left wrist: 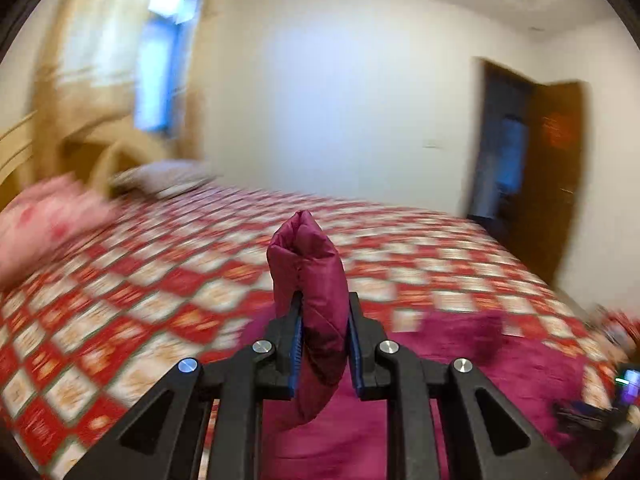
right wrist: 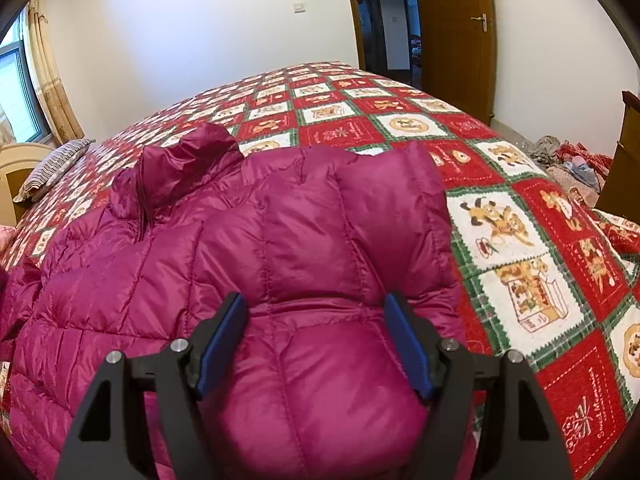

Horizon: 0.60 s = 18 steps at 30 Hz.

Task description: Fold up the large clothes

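Covering bed (right wrist: 520, 240): checked quilt (right wrist: 360, 120).

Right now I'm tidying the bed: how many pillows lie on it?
1 clear: a striped pillow at the headboard. A blurred pink shape nearby may be another.

The puffer jacket (right wrist: 304, 240) is a glossy magenta-plum all over, quilted in stitched channels, and the fold of it pinched between the left gripper (left wrist: 325, 320) fingers shows the same magenta. Both grippers have black bodies with blue pads (right wrist: 224, 340) on the inner faces of the 2 fingers and silver bolt heads behind them; the right gripper (right wrist: 316, 340) matches. Beyond the fingers the bedspread (right wrist: 520, 240) is a red-and-white check edged in green plaid, its white squares printed with tan cartoon figures. Far past the fingertips stand a white wall (right wrist: 200, 20) and a brown wooden door (right wrist: 452, 32). The pillow (right wrist: 52, 168) left of the fingers is striped.
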Each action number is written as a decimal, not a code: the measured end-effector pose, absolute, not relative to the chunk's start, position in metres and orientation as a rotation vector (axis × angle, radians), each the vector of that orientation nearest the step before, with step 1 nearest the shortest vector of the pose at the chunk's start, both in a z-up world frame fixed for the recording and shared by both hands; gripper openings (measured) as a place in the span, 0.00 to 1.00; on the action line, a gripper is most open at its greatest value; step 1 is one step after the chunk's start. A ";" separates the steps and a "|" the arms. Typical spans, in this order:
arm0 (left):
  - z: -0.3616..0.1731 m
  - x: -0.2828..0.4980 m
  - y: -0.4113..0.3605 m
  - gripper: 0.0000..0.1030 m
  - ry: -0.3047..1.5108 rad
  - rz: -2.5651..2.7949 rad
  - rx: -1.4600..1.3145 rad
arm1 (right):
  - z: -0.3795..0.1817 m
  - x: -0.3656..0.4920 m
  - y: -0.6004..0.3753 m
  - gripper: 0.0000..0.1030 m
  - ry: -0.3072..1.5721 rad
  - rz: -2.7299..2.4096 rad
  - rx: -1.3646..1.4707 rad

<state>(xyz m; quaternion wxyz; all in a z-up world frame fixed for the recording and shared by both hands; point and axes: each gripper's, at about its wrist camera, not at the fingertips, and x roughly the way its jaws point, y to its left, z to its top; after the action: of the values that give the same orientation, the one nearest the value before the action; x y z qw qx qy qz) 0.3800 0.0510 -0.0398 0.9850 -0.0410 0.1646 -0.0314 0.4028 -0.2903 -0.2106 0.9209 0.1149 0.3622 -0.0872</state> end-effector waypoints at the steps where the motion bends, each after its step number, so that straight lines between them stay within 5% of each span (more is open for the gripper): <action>1: -0.037 0.378 0.026 0.19 0.327 -0.130 -0.062 | -0.211 0.403 -0.290 0.72 0.743 -0.178 0.238; 13: -0.114 0.375 -0.154 0.19 0.491 -0.485 0.113 | -0.211 0.399 -0.297 0.73 0.722 -0.153 0.291; 18: -0.151 0.381 -0.156 0.37 0.708 -0.529 0.068 | -0.210 0.398 -0.299 0.73 0.716 -0.146 0.305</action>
<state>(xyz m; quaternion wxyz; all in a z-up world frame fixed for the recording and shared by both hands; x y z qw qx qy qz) 0.3810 -0.1557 -0.1514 0.9033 0.0329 0.3427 -0.2561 0.3983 -0.2990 -0.2103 0.9226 0.1486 0.3488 -0.0709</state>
